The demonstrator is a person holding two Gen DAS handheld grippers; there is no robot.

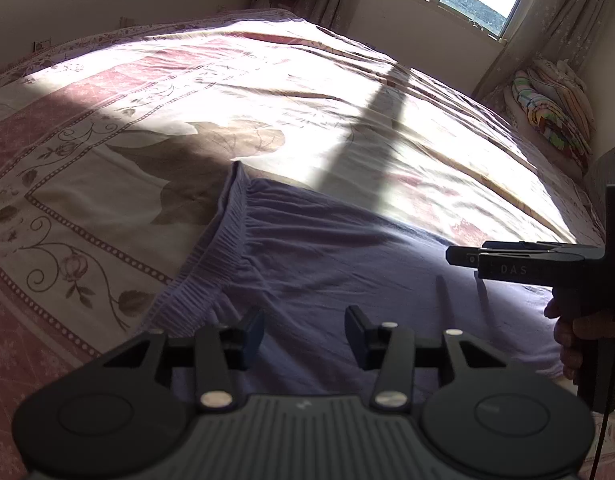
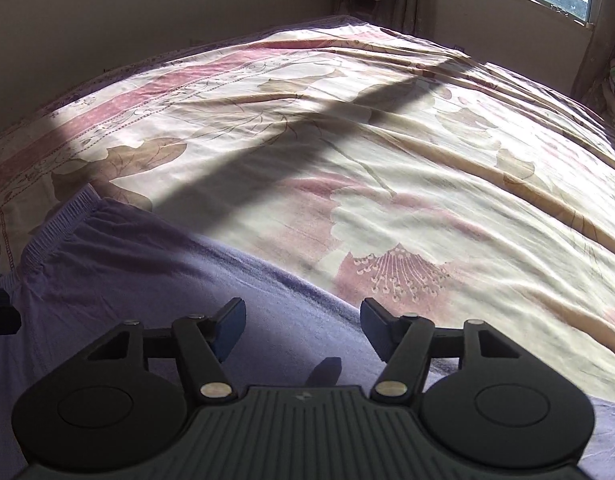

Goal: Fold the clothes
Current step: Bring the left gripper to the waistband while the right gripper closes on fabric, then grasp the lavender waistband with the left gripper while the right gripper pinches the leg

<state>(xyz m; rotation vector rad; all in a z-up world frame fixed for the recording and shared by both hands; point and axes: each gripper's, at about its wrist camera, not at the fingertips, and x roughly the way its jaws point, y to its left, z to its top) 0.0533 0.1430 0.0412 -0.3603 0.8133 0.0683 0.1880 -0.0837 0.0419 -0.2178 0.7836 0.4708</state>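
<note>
Beneath both wide, empty grippers, left gripper (image 1: 304, 330) and right gripper (image 2: 303, 322), the purple garment (image 1: 327, 256) lies spread on the bed (image 1: 187, 80), fold stage unclear.

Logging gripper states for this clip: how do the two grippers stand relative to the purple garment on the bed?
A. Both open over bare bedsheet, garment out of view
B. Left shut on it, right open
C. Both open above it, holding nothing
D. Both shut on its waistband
C: the left gripper and right gripper each show parted fingers with only the flat purple garment visible between them, nothing pinched.
</note>
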